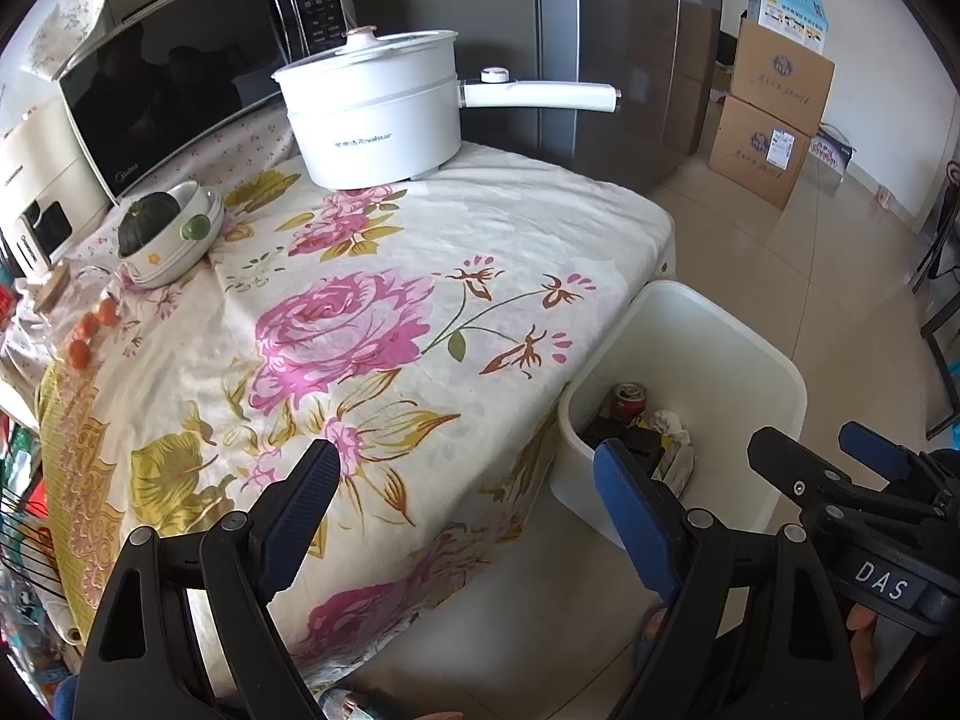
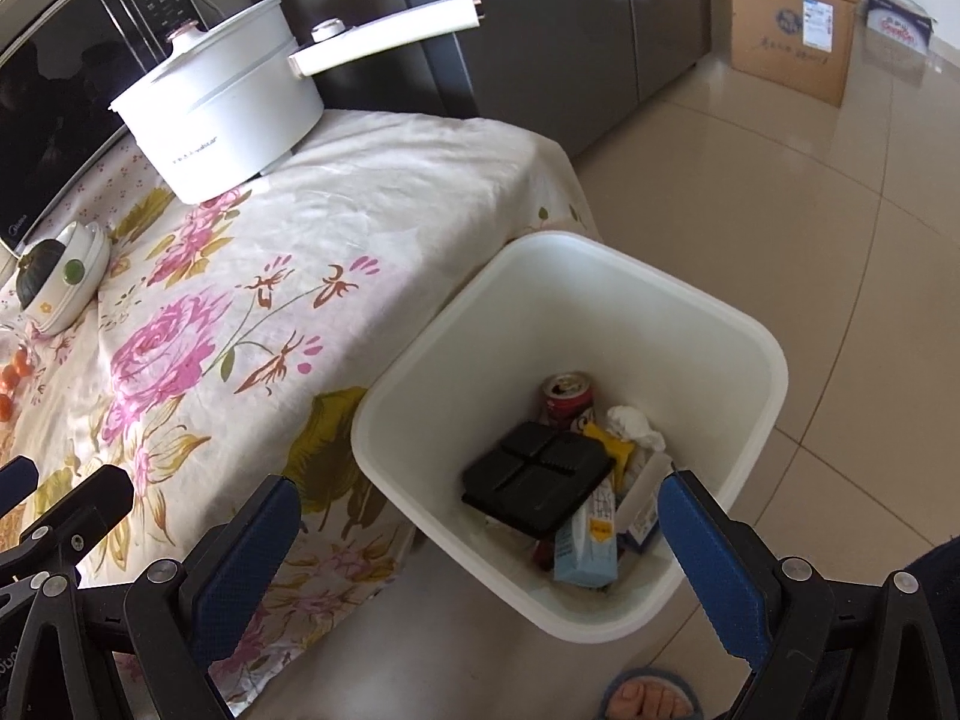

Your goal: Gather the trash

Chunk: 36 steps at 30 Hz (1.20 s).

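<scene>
While flat in bin [image 2: 744, 324], black tray [image 2: 540, 474] points toward can [image 2: 567, 399].

A: Table [image 1: 510, 222], contents?

B: Pot [image 1: 372, 114] at the far edge, its handle [image 1: 540, 95] pointing right past the table edge. Microwave [image 1: 180, 78] behind and left of the pot. Stacked bowls [image 1: 174, 240] in front of the microwave, a squash [image 1: 147, 222] in the top bowl. Small fruits [image 1: 90, 330] nearer, along the left side.

A: Floor?

B: Bin [image 2: 690, 300] just beside the table's right edge. In it: can [image 2: 567, 399] at the far side, flat tray [image 2: 540, 477] in the middle, crumpled tissue [image 2: 633, 426] right of the can, carton [image 2: 588, 546] nearest, leaning under the tray's near edge. Cardboard boxes [image 1: 774, 108] stacked well beyond, by the far wall. Refrigerator [image 1: 600, 30] behind the table.
</scene>
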Motion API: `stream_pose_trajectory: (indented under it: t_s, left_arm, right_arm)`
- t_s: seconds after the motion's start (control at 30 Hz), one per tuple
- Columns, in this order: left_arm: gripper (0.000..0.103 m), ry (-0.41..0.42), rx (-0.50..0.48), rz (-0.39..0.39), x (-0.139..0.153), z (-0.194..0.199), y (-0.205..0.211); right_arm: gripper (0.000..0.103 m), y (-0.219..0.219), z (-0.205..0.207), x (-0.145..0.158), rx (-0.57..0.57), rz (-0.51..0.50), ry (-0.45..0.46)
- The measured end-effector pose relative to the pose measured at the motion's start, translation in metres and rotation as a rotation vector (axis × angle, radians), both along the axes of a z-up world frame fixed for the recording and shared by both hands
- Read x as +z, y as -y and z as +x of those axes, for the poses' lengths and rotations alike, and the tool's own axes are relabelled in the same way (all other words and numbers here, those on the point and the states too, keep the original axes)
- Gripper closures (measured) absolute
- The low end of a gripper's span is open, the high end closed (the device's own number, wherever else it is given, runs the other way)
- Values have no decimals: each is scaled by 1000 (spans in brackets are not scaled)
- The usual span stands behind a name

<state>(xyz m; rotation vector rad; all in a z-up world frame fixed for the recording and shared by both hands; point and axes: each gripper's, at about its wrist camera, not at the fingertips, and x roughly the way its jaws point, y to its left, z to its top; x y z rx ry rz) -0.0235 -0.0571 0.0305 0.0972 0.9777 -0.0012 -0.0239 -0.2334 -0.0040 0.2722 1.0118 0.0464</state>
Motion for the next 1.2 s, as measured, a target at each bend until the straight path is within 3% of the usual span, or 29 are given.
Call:
stream_pose_trajectory:
  t_s: [1.2]
  left_arm:
    - [15,-7,6,-8,-2,2,1]
  right_arm:
    - [4,-4,1,0,12,-13,-3]
